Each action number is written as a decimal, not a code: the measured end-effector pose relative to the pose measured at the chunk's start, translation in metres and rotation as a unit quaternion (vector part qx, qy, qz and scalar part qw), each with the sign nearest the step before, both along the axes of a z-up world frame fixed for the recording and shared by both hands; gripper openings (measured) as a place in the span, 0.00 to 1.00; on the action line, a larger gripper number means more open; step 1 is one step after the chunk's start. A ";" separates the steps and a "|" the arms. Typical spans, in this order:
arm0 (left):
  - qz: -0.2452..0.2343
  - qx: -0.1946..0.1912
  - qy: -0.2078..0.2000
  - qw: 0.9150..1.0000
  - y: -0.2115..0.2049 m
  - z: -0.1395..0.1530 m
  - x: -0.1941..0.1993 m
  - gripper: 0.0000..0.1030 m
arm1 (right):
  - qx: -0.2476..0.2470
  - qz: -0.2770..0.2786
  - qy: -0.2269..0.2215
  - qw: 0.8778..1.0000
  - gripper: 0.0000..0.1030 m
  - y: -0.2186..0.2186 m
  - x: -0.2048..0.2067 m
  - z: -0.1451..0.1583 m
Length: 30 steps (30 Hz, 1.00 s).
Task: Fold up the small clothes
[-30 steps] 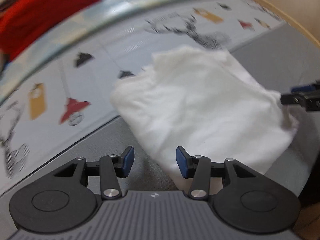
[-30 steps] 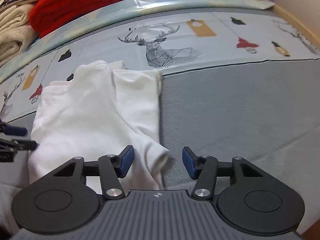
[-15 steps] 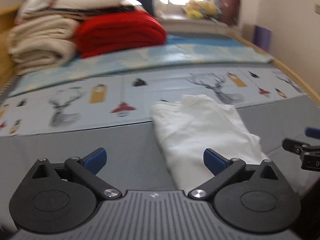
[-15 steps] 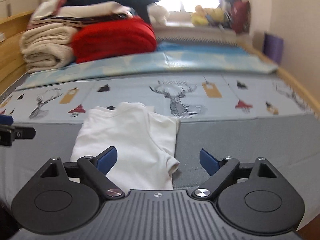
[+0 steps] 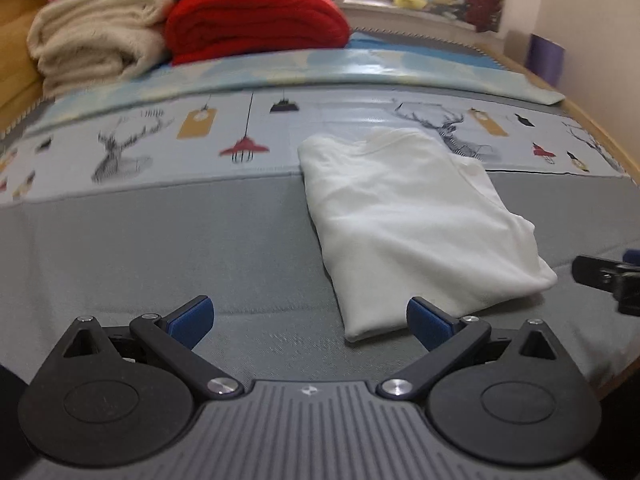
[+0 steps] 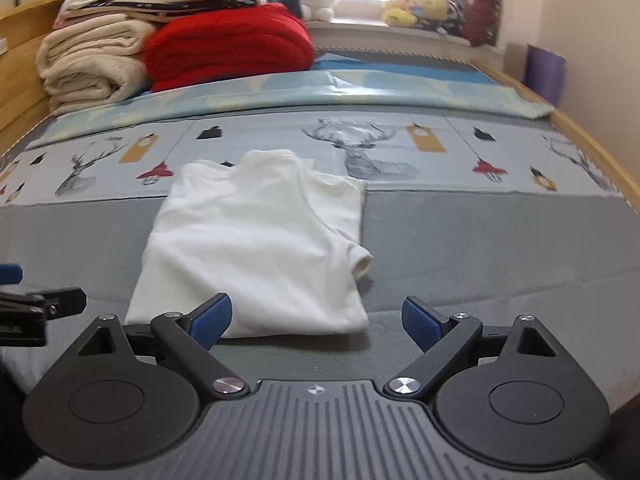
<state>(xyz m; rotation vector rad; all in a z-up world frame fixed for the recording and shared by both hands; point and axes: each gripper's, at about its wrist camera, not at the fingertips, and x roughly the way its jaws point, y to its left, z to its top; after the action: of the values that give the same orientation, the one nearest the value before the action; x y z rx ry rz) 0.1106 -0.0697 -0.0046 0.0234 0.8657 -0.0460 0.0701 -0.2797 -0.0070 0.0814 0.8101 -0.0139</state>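
A small white shirt (image 5: 412,216) (image 6: 256,240) lies folded lengthwise on the grey bed cover, collar towards the printed sheet, one short sleeve sticking out at its right side. My left gripper (image 5: 310,320) hangs open just in front of the shirt's near left corner, nothing between its blue pads. My right gripper (image 6: 316,318) is open too, over the shirt's near hem, with its left pad in front of the cloth and not pressing it. Each gripper shows at the edge of the other's view: the right gripper (image 5: 608,280), the left gripper (image 6: 36,308).
The bed's grey cover (image 5: 160,248) meets a sheet printed with deer and lamps (image 6: 400,152). At the far end are stacked cream blankets (image 5: 96,40) and a red blanket (image 6: 228,44). A wooden bed rail (image 6: 600,164) runs along the right. Soft toys (image 6: 416,8) sit on the windowsill.
Both grippers opened wide, let go of the shirt and drew back and up from it. The shirt now lies flat and folded on the bed.
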 end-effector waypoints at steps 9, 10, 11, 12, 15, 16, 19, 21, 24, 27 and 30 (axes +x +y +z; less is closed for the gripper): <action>0.002 -0.017 0.028 0.999 -0.008 -0.012 0.006 1.00 | 0.014 -0.009 0.014 1.000 0.90 -0.002 0.001 -0.007; 0.000 -0.016 0.027 1.000 -0.009 -0.012 0.006 1.00 | 0.015 -0.007 0.013 1.000 0.90 -0.001 0.003 -0.006; -0.001 -0.015 0.026 1.000 -0.010 -0.012 0.007 1.00 | 0.014 -0.003 0.009 1.000 0.90 0.001 0.003 -0.006; -0.001 -0.015 0.025 1.000 -0.011 -0.012 0.007 1.00 | 0.010 0.000 0.008 1.000 0.91 0.003 0.004 -0.006; -0.002 -0.019 0.022 1.000 -0.010 -0.011 0.007 1.00 | 0.006 0.011 0.008 1.000 0.91 0.008 0.006 -0.007; -0.001 -0.021 0.019 1.000 -0.009 -0.011 0.008 1.00 | 0.005 0.014 0.007 1.000 0.91 0.010 0.007 -0.007; 0.001 -0.023 0.013 1.000 -0.008 -0.009 0.007 1.00 | -0.004 0.023 0.003 1.000 0.91 0.014 0.007 -0.006; 0.002 -0.025 0.013 1.000 -0.008 -0.008 0.007 1.00 | -0.009 0.028 0.002 1.000 0.91 0.017 0.006 -0.006; 0.002 -0.027 0.010 1.000 -0.009 -0.007 0.007 1.00 | -0.013 0.034 0.000 0.999 0.91 0.019 0.006 -0.005; 0.000 -0.029 0.007 1.000 -0.009 -0.006 0.007 1.00 | -0.016 0.040 -0.003 0.999 0.90 0.021 0.005 -0.004; 0.000 -0.029 0.007 1.000 -0.008 -0.006 0.006 1.00 | -0.021 0.048 -0.006 0.999 0.91 0.023 0.004 -0.004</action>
<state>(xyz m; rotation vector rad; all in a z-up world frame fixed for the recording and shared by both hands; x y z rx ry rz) 0.1170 -0.0779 -0.0104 -0.0309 0.8775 -0.0717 0.0743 -0.2566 -0.0109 0.0031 0.8006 0.0596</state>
